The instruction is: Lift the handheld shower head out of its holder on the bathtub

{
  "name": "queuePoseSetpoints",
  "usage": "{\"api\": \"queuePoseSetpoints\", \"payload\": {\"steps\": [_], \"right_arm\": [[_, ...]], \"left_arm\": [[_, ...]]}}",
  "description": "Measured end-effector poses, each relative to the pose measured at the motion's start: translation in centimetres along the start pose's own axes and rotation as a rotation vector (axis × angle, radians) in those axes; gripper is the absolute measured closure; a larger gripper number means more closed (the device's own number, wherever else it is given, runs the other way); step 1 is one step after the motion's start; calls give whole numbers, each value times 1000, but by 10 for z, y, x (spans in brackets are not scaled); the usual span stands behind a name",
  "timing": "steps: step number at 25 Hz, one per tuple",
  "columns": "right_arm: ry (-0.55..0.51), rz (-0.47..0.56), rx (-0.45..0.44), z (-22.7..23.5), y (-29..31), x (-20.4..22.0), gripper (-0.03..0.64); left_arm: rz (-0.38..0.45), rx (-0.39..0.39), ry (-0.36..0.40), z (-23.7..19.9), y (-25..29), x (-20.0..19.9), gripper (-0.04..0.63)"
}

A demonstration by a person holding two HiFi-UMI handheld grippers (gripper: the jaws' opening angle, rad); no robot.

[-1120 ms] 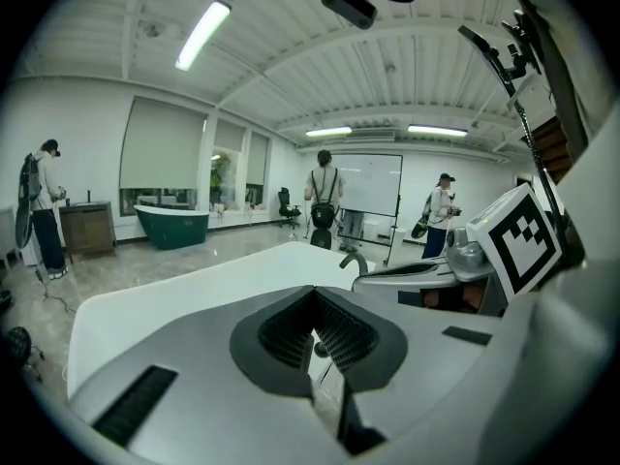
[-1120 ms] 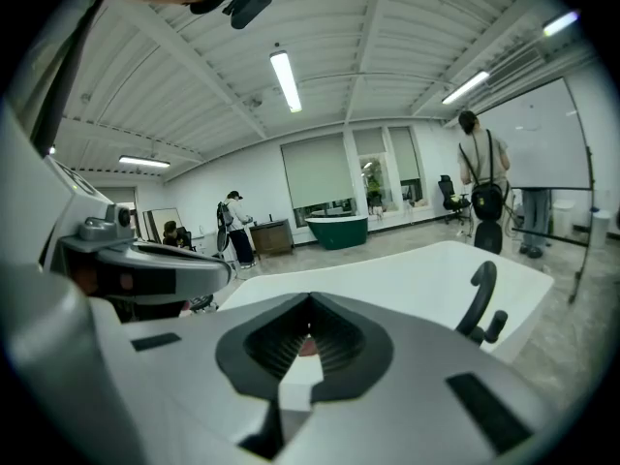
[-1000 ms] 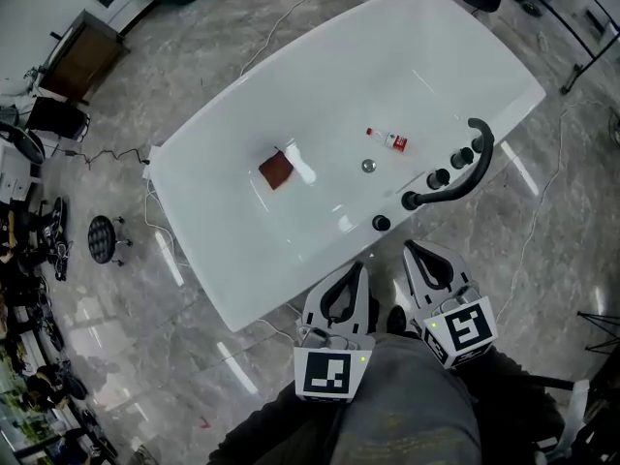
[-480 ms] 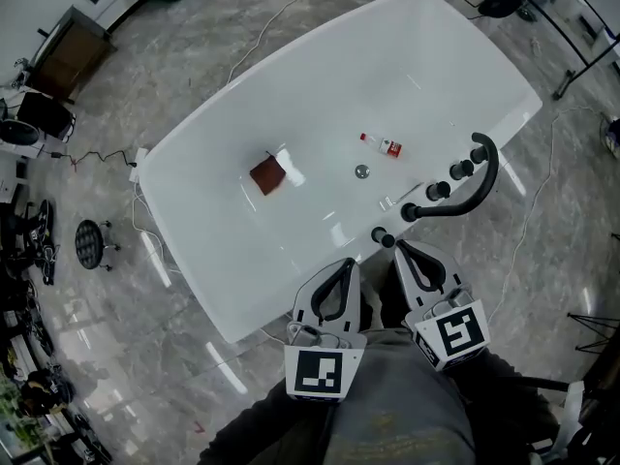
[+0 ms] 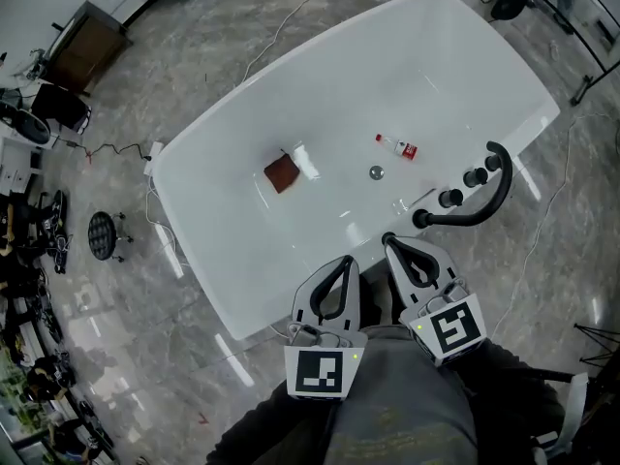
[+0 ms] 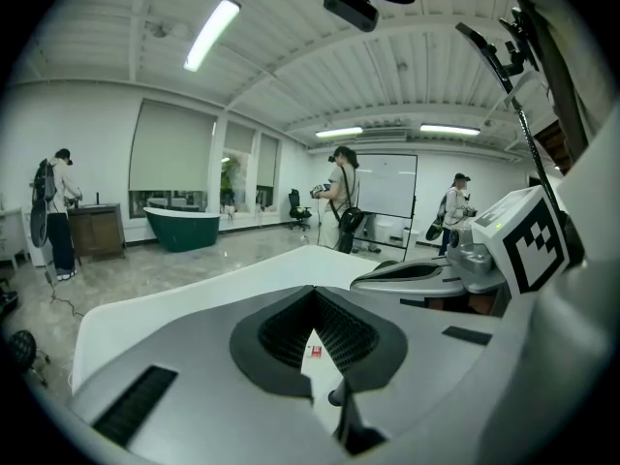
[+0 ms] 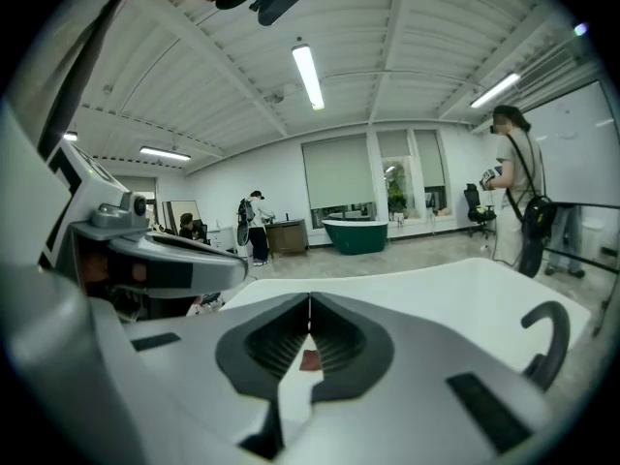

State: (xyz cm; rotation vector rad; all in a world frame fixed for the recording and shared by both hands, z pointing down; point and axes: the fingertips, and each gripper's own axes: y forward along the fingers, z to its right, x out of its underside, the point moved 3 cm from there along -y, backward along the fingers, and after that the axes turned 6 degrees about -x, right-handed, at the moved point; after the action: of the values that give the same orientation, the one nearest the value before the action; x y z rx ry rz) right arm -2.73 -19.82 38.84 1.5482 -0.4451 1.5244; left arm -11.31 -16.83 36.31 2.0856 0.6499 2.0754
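The left claw (image 5: pixel 346 260) and the right claw (image 5: pixel 390 240) are both shut tight and empty at the near rim of the white oval bathtub (image 5: pixel 387 56). The black curved handheld shower head (image 5: pixel 455 219) sits in its holder on that rim, just right of the right claw and clear of it. Open grey marble floor (image 5: pixel 194 56) surrounds the tub. Only the gripper views show a dark green tub (image 7: pixel 354 235) by the far windows.

Open lab hall: white bathtub (image 5: pixel 242 129) on marble floor (image 5: pixel 126 337), whiteboard (image 6: pixel 389 182), strip lights (image 6: pixel 215 32).
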Motion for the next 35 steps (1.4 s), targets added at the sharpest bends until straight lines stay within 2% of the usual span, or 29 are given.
{"api": "queuePoseSetpoints", "payload": {"steps": [10,17,21,24,35], "right_arm": [[9,-1,18,1,1,13,612],[-3,10,37,8,7,44,609],[-20,3,30,11,15,70,513],[-45,-5,45,14,18,85,474],[-64,-21,60,20,23,116,448]], "left_arm": [[-30,-12,-6,-3,-6,15,591],[-60,0,-3,3,6,51,592],[-85,-2,-2,3,16,74,591],[-92,-13,-26,2,21,88,592],[-132,1,-19,8,28,118,592]]}}
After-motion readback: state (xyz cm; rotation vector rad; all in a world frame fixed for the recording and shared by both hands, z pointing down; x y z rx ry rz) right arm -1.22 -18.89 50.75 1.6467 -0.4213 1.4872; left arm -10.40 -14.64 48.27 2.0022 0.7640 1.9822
